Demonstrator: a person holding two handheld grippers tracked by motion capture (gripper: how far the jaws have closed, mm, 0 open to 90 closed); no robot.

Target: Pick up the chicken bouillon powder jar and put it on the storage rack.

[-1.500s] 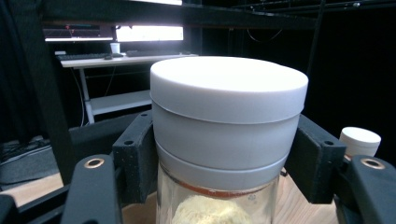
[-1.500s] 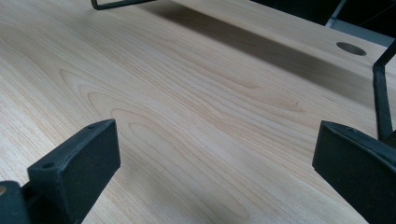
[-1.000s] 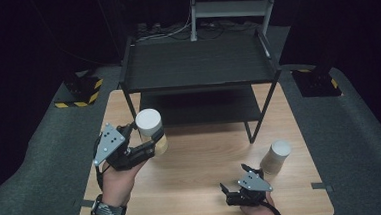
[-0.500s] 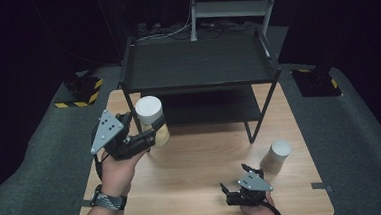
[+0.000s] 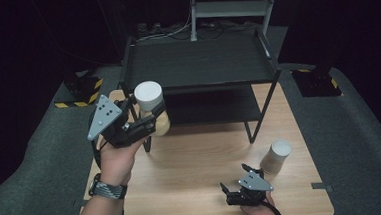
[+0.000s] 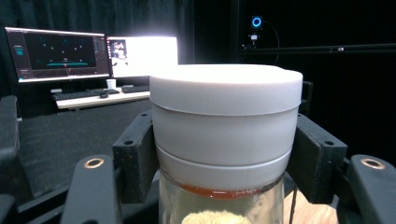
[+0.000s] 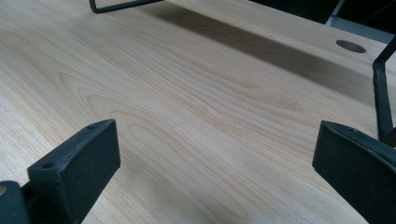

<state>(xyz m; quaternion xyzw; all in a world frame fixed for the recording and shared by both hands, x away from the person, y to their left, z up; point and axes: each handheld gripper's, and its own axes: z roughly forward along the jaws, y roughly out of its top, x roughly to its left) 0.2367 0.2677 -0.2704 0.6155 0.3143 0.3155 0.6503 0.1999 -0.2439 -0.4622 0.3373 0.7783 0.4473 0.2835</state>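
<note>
Black metal two-tier shelf rack (image 5: pixel 198 62) stands over the pale wooden table (image 5: pixel 191 157). Your left gripper (image 5: pixel 149 121) has carried the white-lidded glass jar (image 5: pixel 151 106) higher and closer to the rack's top tier within the last second (likely bound there), jaws clamped on its body. Your right gripper (image 5: pixel 236 187) rests low, jaws wide and empty, near the second white-lidded jar (image 5: pixel 276 156).

My left hand-held gripper (image 5: pixel 147 121) is black, topped by a grey three-cornered plate dotted with small holes — brass-ringed screws sit in its jaw arms. The right hand-held gripper (image 5: pixel 235 184) matches. A dark, patterned wristband (image 5: pixel 107 190) wraps my left wrist.
</note>
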